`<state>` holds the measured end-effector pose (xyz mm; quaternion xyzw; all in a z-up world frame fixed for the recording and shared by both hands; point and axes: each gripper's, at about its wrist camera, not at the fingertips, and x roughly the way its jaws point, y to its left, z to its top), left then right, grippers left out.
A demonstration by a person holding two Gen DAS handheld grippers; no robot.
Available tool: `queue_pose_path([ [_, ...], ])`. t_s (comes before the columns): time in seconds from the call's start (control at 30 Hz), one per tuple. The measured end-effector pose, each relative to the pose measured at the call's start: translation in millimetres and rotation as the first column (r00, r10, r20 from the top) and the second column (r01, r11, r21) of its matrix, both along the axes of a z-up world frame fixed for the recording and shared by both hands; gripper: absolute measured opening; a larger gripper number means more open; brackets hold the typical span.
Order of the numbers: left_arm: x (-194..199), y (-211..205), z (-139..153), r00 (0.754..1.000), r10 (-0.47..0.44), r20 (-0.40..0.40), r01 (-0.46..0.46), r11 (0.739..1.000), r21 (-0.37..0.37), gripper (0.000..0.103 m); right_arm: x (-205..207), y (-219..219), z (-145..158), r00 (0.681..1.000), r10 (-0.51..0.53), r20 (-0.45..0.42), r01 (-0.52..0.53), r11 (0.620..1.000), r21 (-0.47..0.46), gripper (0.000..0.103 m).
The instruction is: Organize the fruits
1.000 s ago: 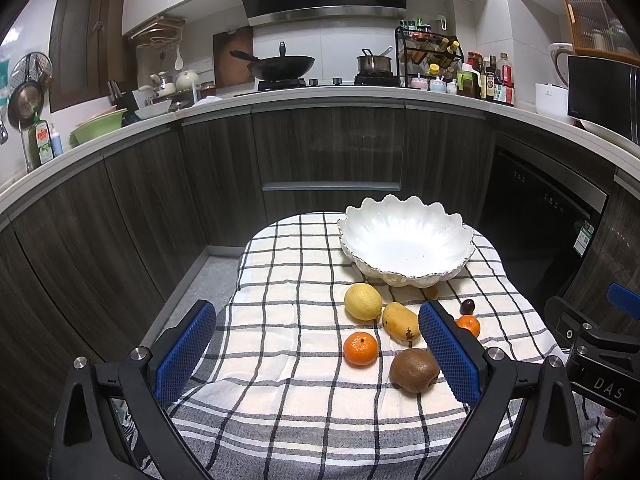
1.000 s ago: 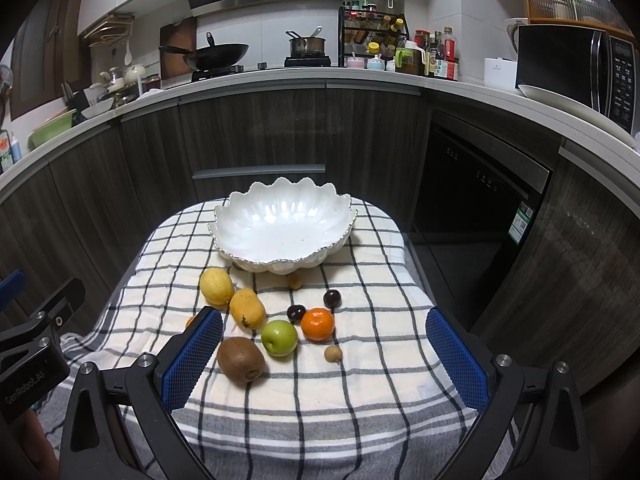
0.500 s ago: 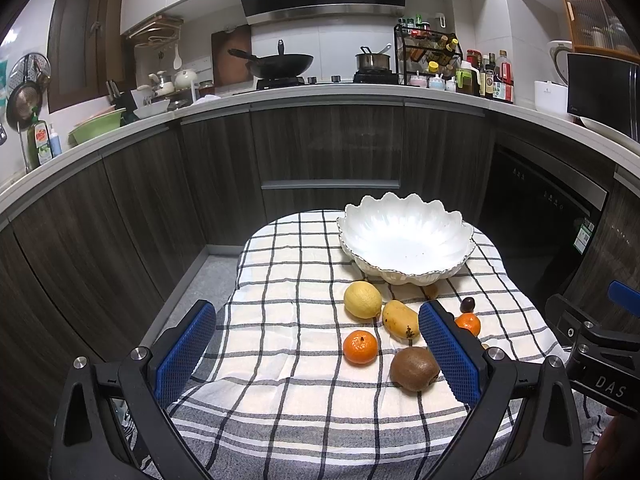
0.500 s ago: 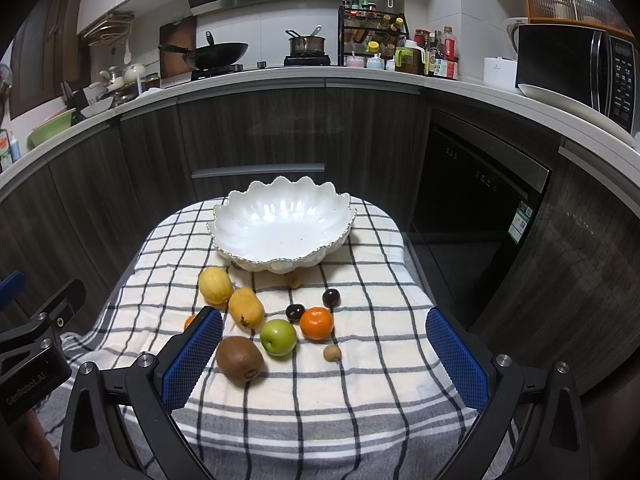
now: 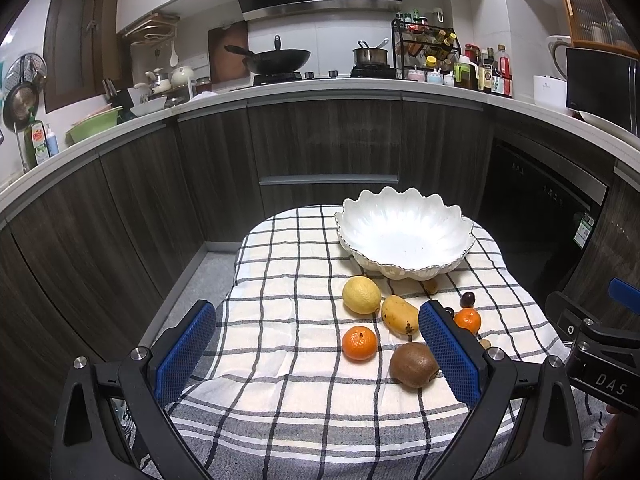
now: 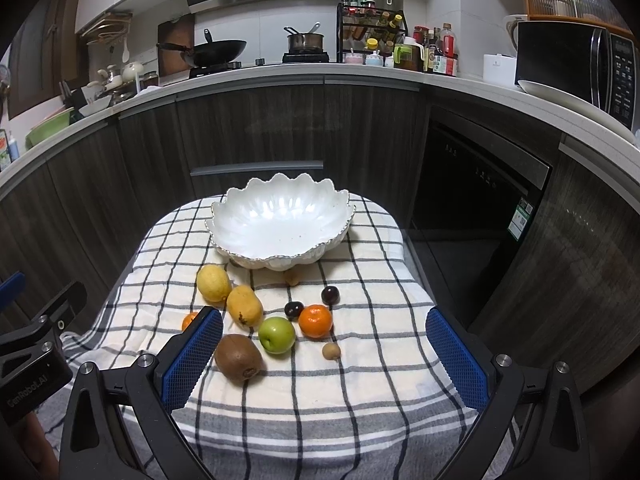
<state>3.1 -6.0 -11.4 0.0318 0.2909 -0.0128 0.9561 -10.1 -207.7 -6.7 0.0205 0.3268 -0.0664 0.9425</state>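
On the checked cloth (image 6: 360,380), fruit lies loose before the empty white bowl (image 6: 280,220), where a careless nudge could roll the kiwi (image 6: 239,357) or small longan (image 6: 331,350) off, while left gripper (image 5: 318,352) and right gripper (image 6: 324,360) hover low, jaws spread, holding nothing.

Both views are evenly lit from overhead and sharp throughout. Specular glare marks the inner surface of the white bowl (image 6: 280,224). Soft, short shadows lie beneath it on the checked cloth (image 6: 376,360). Fisheye distortion bends the countertop (image 5: 320,92); frame corners vignette to black.
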Motion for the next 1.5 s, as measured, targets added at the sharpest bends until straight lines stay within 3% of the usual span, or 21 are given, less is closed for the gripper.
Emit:
queue_pose_path([
  [0.43,4,0,-3,1.0,-0.006,-0.013,0.006,1.0,0.005,0.103,-1,-3,-8,1.0,0.0,-0.005,0.0,1.0,0.0,0.103],
  [0.87,24,-8,-22,0.997,-0.039,-0.061,0.04,0.999,0.029,0.103,26,-2,-22,0.999,-0.008,-0.044,0.007,0.999,-0.033,0.103],
  [1.1,54,-17,-44,0.99,-0.055,-0.127,0.062,0.997,0.048,0.103,50,-9,-48,0.992,-0.035,-0.12,0.033,0.999,-0.024,0.103],
  [1.37,88,-22,-85,0.963,-0.08,-0.256,0.091,0.995,0.033,0.103,74,-13,-76,0.982,-0.077,-0.175,0.07,0.996,-0.047,0.102],
  [1.5,99,-26,-101,0.951,-0.083,-0.296,0.101,0.994,0.045,0.103,86,-14,-94,0.971,-0.074,-0.227,0.066,0.997,-0.04,0.087],
])
